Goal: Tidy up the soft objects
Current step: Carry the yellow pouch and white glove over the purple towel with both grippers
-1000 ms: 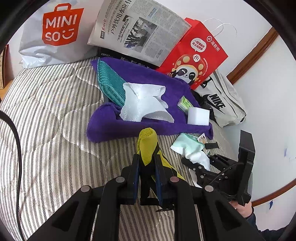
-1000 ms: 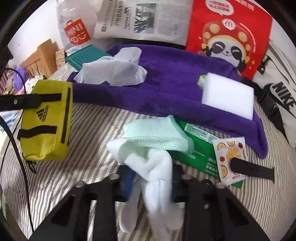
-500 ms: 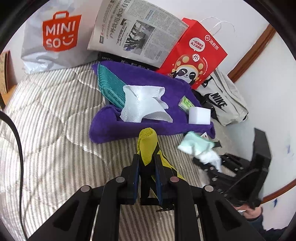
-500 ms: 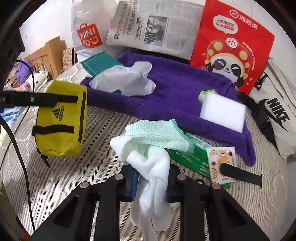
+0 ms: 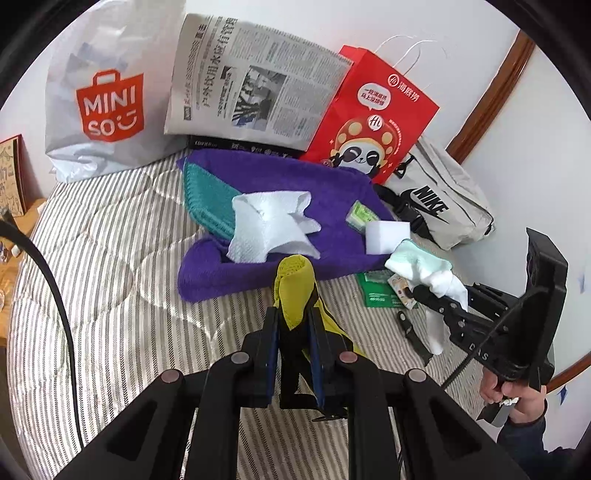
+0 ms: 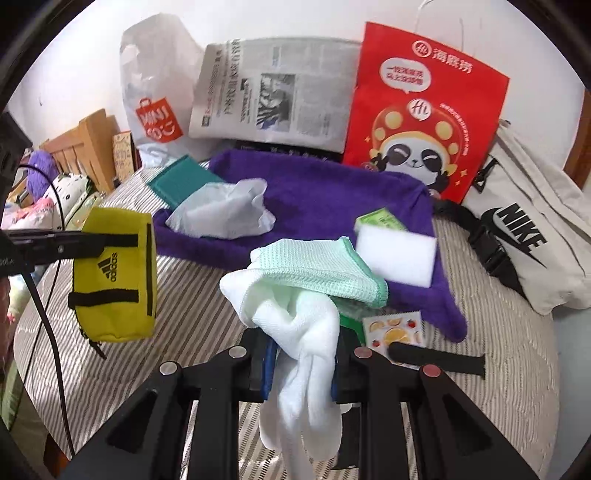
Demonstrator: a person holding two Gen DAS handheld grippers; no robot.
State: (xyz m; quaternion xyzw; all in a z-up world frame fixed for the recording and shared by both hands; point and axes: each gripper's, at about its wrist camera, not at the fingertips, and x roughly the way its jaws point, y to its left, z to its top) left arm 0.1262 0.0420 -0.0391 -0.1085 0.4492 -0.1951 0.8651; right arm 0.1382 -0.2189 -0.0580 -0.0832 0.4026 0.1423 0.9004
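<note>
Fuzzy purple towel looks plush and matt at 12 o'clock on the quilted striped cloth bed, the white cloth has a waffle-weave mint edge, the yellow pouch is matt woven nylon, the red bag smooth paper, tongs matt black plastic.

Wall: plain white, evenly lit.
Trim: brown wood strip slanting across the wall.
Bed: grey-and-white striped quilted cover.
Headboard: light wood, at the far left.
</note>
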